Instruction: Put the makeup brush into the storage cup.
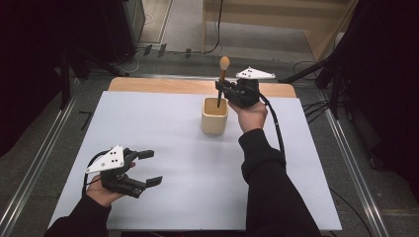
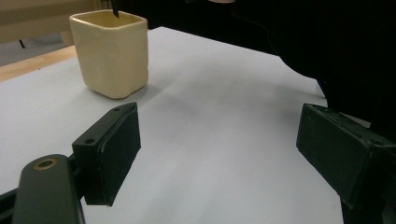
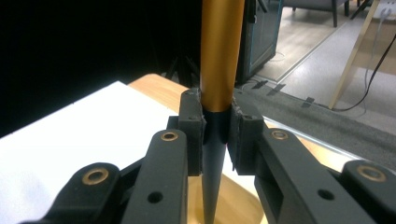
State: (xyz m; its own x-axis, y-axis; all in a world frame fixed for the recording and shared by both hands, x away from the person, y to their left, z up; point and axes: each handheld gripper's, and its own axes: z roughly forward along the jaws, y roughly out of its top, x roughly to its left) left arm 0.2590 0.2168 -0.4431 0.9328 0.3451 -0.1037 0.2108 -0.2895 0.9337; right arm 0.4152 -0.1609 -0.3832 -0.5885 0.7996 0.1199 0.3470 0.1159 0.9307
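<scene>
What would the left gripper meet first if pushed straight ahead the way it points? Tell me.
Likely nothing at first: the left gripper, jaws open, looks across bare white table. The cream cup stands ahead but left of its line, and the person's dark sleeve lies farther on to the right; depth is hard to judge.

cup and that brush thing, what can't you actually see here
- Inside of the cup: high view, hidden by its walls.
- Brush lower tip: right gripper view, cut off by the bottom edge.
- Brush: left gripper view, all but its tip cut off by the top edge.
</scene>
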